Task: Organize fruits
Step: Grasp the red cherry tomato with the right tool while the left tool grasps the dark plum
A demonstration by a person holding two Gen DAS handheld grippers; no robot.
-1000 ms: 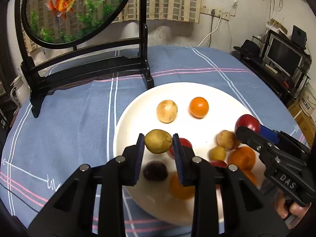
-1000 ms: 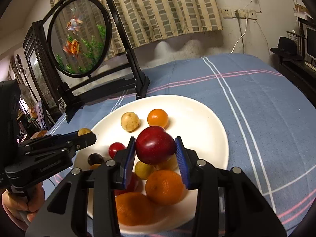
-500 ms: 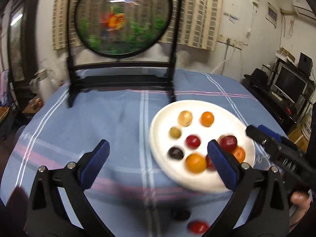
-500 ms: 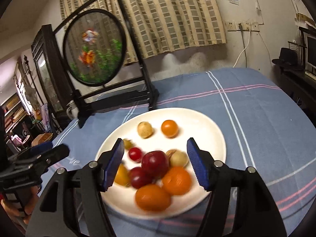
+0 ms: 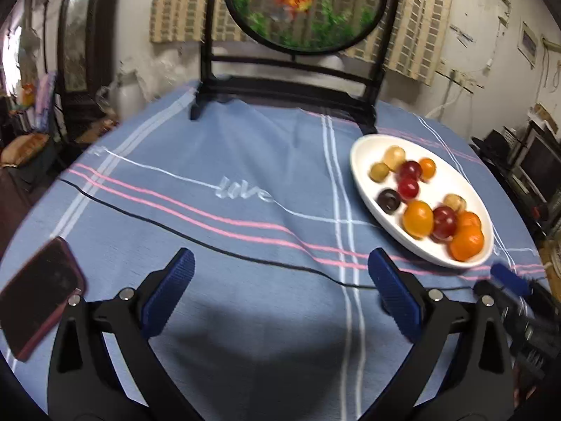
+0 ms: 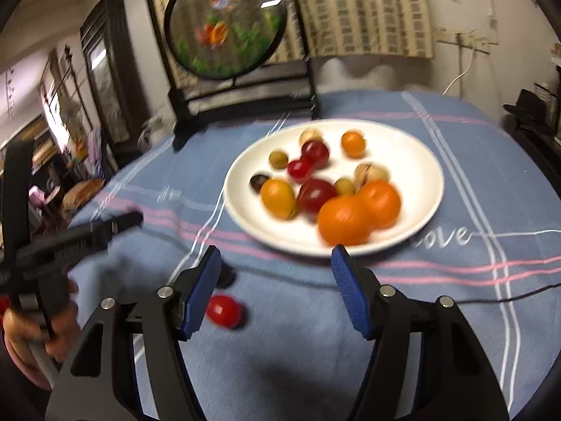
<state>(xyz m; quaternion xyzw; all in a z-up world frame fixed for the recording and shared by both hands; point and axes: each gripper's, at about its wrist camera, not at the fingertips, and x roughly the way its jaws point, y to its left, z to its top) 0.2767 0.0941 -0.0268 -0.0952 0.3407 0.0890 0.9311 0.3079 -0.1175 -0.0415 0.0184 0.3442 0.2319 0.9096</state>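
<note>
A white plate [image 5: 361,154] [image 6: 417,161] on the blue tablecloth holds several fruits: oranges [image 6: 345,219], red plums [image 6: 315,193], small yellow-green and dark ones. My left gripper [image 5: 280,287] is open and empty, low over bare cloth to the left of the plate. My right gripper [image 6: 277,291] is open and empty, just in front of the plate. A small red fruit [image 6: 224,310] lies on the cloth by its left finger, and a dark fruit [image 6: 224,277] is half hidden behind that finger.
A black-framed round goldfish screen [image 5: 305,3] [image 6: 228,21] stands at the table's far edge. A dark red phone [image 5: 35,294] lies at the near left. A thin black cable [image 5: 210,249] crosses the cloth. The left gripper [image 6: 70,242] shows at left in the right wrist view.
Both grippers opened and let their fruits onto the plate, then pulled back toward the near edge. The left one swung left, away from the plate.
</note>
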